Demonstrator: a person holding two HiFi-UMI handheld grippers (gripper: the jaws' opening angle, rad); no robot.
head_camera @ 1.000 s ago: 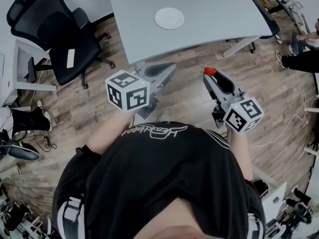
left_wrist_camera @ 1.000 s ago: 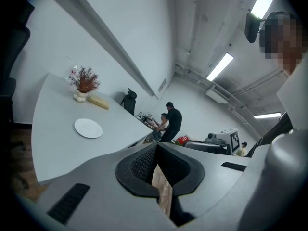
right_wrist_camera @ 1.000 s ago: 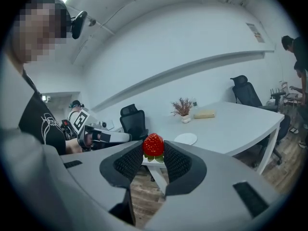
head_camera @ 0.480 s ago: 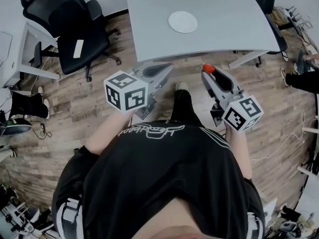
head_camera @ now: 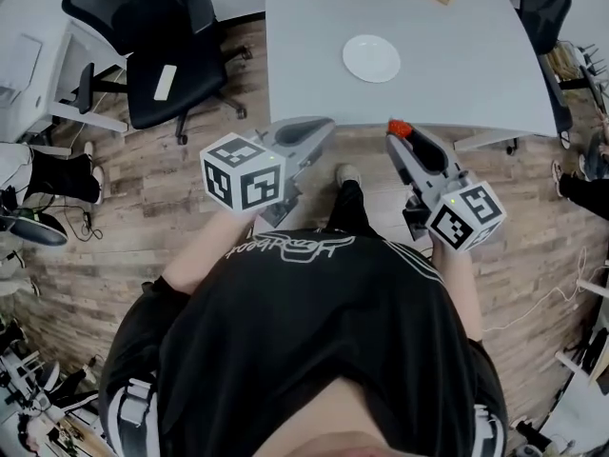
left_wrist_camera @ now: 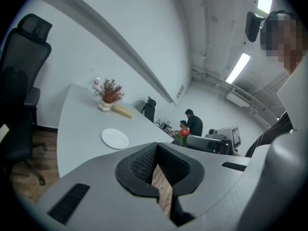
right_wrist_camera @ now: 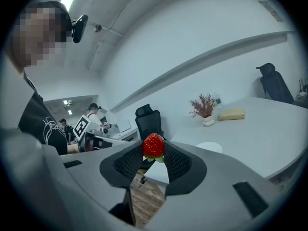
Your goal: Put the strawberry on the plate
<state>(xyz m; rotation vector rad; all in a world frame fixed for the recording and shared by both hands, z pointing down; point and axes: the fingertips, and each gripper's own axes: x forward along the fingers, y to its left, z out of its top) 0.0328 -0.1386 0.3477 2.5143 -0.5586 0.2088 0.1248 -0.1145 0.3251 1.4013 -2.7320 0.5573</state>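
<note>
Grey table edge ahead, plate well inside, right tongs grasping strawberry, left tongs clenched empty

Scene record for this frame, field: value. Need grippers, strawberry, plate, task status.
left gripper: jaws together, nothing between them
right gripper: shut on the strawberry at its jaw tips, in the air by the table's near edge
plate: white, empty, on the table, ahead of both grippers
table far end: vase of dried flowers, yellowish block beside it
task status: strawberry not yet on plate
</note>
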